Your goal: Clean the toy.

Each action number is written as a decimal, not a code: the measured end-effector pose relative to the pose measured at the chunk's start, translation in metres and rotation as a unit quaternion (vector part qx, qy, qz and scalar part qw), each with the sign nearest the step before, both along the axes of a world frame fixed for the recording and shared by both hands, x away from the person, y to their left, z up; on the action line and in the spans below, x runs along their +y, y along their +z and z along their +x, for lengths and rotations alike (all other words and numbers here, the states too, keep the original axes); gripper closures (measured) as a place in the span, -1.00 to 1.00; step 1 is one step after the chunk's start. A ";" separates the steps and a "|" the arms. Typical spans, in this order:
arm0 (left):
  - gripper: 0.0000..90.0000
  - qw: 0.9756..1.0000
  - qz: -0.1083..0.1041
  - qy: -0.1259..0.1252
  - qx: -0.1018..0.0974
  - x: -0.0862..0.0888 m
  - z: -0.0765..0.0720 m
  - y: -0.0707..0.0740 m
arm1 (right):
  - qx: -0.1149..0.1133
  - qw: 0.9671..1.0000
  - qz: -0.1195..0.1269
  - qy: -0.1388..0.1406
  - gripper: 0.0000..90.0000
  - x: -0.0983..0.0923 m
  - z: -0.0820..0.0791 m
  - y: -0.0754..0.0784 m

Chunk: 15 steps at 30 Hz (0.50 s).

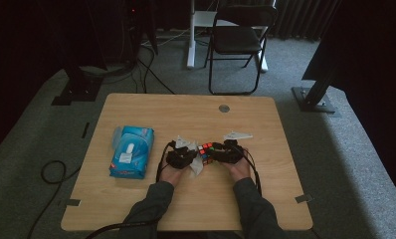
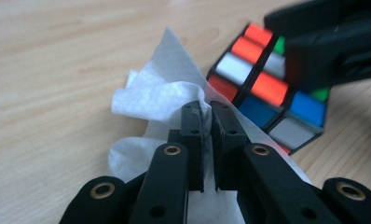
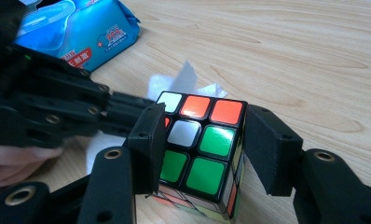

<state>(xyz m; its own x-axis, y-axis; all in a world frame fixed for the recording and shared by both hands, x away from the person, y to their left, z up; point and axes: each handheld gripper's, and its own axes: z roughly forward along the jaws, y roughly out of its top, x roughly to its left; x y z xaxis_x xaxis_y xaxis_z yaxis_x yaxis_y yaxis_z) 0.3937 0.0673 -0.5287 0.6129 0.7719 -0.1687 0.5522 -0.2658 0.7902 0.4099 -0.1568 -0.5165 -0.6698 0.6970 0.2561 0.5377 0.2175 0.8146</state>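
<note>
the left gripper pinches a white tissue against the puzzle cube, which the right gripper clamps mid-table; the blue wipes pack label is too blurred to read

Dim room, grey carpet, black folding chair behind table

cube: 3x3 puzzle cube, black body, scrambled stickers; sits on the wooden table near its middle
cube top face: white, orange, orange in far row, then white and green, then 2 green
cube pose: upright, flat on the table, clamped from 2 sides
wipe: white tissue wipe, crumpled, pinched at 1 fold
wipe position: pressed against the cube's side, lower part trailing on the table
</note>
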 end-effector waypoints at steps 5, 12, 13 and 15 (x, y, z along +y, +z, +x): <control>0.88 1.000 -0.011 -0.011 -0.024 -0.002 -0.004 0.011 | 0.000 1.000 0.003 -0.001 0.09 0.000 0.000 -0.001; 0.87 1.000 -0.001 0.003 -0.016 0.000 -0.001 0.006 | 0.001 1.000 0.005 -0.003 0.09 0.000 0.000 -0.001; 0.87 1.000 0.004 0.004 -0.012 0.000 0.000 0.005 | 0.001 1.000 0.005 -0.003 0.09 0.000 0.000 -0.001; 0.87 1.000 0.013 0.007 -0.004 -0.002 0.002 0.000 | 0.001 1.000 0.005 -0.003 0.09 0.000 0.000 -0.001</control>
<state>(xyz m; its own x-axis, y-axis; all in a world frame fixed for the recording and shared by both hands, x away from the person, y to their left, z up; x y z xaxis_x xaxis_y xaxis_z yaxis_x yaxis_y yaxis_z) 0.3954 0.0658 -0.5287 0.6039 0.7840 -0.1437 0.5502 -0.2796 0.7868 0.4097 -0.1571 -0.5176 -0.6644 0.6988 0.2651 0.5410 0.2048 0.8157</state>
